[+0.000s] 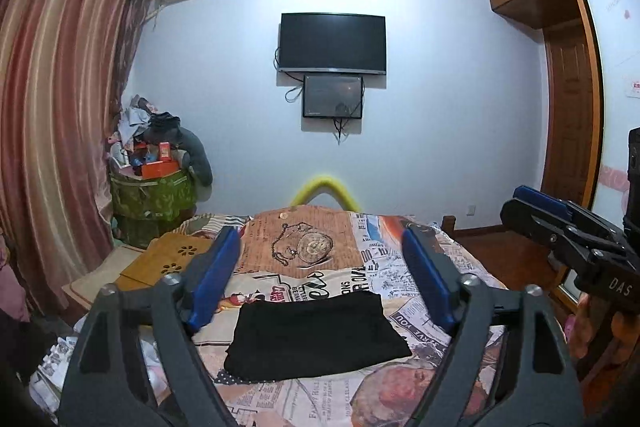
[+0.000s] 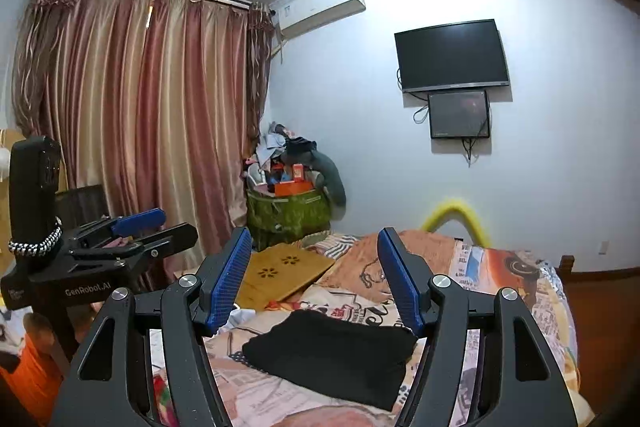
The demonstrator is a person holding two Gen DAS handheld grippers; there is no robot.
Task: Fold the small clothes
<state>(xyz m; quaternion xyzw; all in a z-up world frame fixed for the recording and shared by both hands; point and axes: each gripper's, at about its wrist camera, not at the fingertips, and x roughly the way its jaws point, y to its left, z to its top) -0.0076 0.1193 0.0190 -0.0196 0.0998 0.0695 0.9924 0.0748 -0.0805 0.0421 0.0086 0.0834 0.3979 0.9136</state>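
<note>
The left gripper (image 1: 320,275) is held above the bed with its jaws spread wide and nothing between the blue pads (image 1: 214,277). The right gripper (image 2: 316,275) is likewise spread apart and empty, raised over the bedspread. Neither gripper is seen touching fabric; each is also caught from the side at the edge of the other's view, where the jaws look parted as well.

Below and between the fingers, the black garment (image 1: 316,335) is seen lying on the printed bedspread (image 1: 420,323), near the front middle of the bed. It is already laid as a compact, roughly rectangular bundle with mostly straight edges and layered thickness visible at the near-left corner. From the right wrist view the black garment (image 2: 332,355) appears slightly puffed, with the far right edge a bit ragged and not perfectly squared. It looks like soft dark knit; no print or detail can be made out.

Progress is judged as late: this piece seems folded and released, with at most a tidy-up press or edge straightening left. Whether more small clothes remain cannot be told for sure; some loose pale fabric is glimpsed at the left bed edge but is too unclear to name. A wooden lap board (image 2: 286,273) lies well apart at the far left of the bed.
</note>
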